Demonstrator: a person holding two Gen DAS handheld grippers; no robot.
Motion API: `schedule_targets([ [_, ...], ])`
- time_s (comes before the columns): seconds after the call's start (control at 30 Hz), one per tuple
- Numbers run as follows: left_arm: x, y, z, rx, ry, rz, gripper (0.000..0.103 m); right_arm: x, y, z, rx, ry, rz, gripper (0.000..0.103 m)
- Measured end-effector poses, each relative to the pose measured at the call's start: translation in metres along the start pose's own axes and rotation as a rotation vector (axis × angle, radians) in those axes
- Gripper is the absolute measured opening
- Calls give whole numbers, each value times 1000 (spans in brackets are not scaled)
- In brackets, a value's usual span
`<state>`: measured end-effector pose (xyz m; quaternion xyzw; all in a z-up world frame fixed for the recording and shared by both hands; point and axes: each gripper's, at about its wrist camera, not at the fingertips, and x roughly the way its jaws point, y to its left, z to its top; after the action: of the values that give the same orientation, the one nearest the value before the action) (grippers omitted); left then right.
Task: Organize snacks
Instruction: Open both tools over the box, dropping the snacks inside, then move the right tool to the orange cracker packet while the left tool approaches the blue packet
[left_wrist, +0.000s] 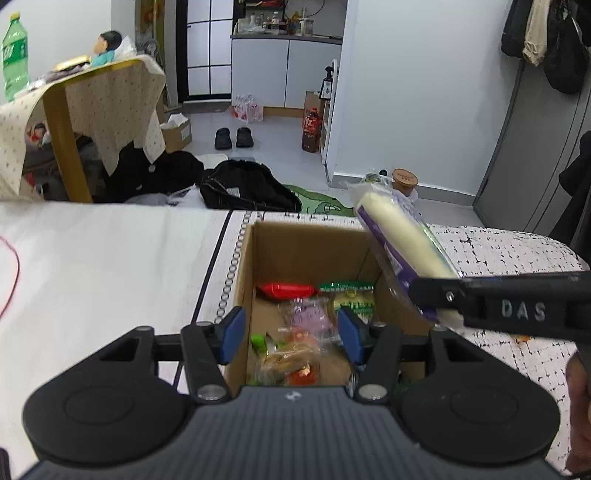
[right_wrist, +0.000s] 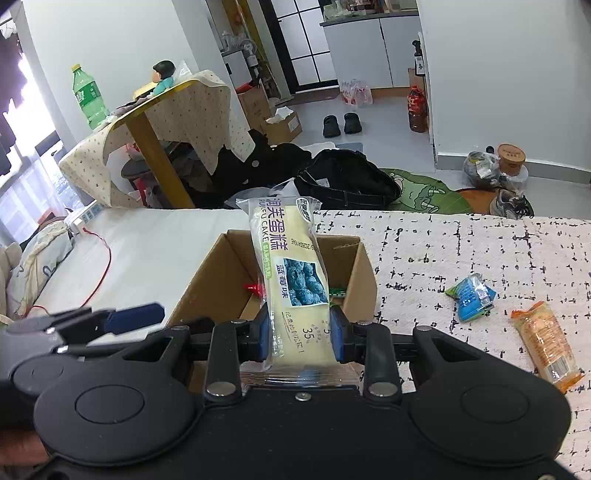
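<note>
An open cardboard box (left_wrist: 306, 251) stands on the bed and holds several wrapped snacks, among them a red pack (left_wrist: 286, 290) and a green pack (left_wrist: 351, 299). My left gripper (left_wrist: 291, 334) is open and empty over the box's near side. My right gripper (right_wrist: 301, 332) is shut on a long cream cake pack (right_wrist: 288, 273) with purple print and holds it above the box (right_wrist: 207, 280). In the left wrist view the cake pack (left_wrist: 399, 236) hangs over the box's right wall.
A blue snack pack (right_wrist: 472, 295) and an orange snack pack (right_wrist: 546, 343) lie on the patterned blanket (right_wrist: 480, 240) right of the box. A red cable (right_wrist: 99, 273) lies on the white sheet at left. Beyond the bed edge is a cluttered floor with a black bag (right_wrist: 347, 184).
</note>
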<state>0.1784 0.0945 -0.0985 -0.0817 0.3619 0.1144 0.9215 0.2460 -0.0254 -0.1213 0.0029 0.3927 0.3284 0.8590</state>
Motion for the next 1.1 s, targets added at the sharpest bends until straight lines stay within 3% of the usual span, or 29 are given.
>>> schedule_targets([
  [0.23, -10, 18, -9, -64, 8, 47, 63, 6, 5, 0, 25, 5, 44, 32],
  [0.27, -11, 20, -9, -71, 9, 54, 64, 6, 6, 0, 26, 4, 60, 35],
  [0.37, -13, 25, -10, -81, 10, 69, 64, 7, 12, -1, -2, 2, 72, 68],
  [0.4, -14, 25, -11, -81, 10, 71, 64, 6, 12, -2, -2, -6, 65, 70],
  [0.67, -15, 20, -10, -64, -4, 63, 70, -5, -5, -6, 49, -2, 20, 70],
  [0.97, -10, 1, -4, -17, -11, 26, 81, -23, -26, -18, 42, 4, -72, 79],
  [1.1, -6, -11, 0, -8, -14, 18, 82, -34, -35, -22, 45, -8, -110, 91],
])
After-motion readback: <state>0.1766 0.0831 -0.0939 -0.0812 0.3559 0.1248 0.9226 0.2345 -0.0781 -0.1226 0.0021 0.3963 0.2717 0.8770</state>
